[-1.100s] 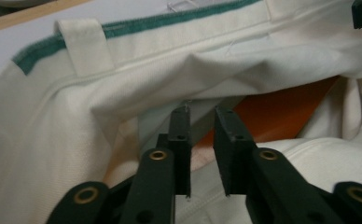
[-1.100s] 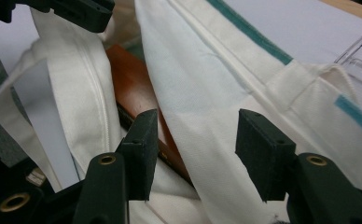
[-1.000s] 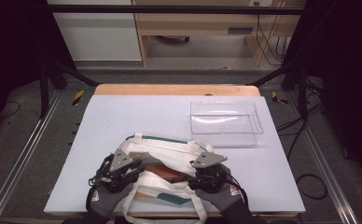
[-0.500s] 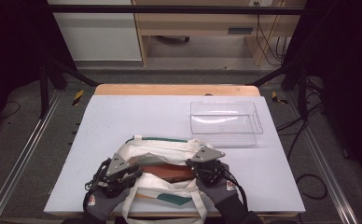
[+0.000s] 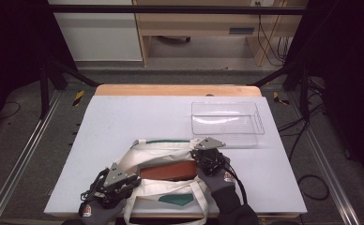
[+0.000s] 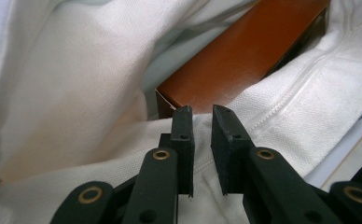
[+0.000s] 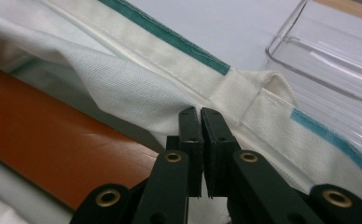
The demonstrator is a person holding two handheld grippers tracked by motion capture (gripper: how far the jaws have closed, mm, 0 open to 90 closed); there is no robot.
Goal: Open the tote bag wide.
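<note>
A white tote bag (image 5: 163, 149) with green trim lies at the front of the table, its mouth spread. Inside it sits a flat brown box (image 5: 167, 171). My right gripper (image 5: 200, 159) is at the bag's right rim, its jaws pressed together on a fold of the bag fabric (image 7: 137, 88) next to the brown box (image 7: 44, 135). My left gripper (image 5: 132, 178) is at the bag's front left. In the left gripper view the left gripper (image 6: 201, 112) has its jaws slightly apart over the bag's near rim (image 6: 281, 107), just short of the box's corner (image 6: 244, 51).
A clear plastic tray (image 5: 227, 124) stands empty on the table's right, just beyond the bag, and it shows close behind the bag's handle as the clear tray (image 7: 337, 42). The bag's straps trail to the table's front edge (image 5: 170, 216).
My left gripper has drawn back toward the front left, away from the box. My right gripper has shifted slightly to the right with the bag's rim, and more of the box shows.
</note>
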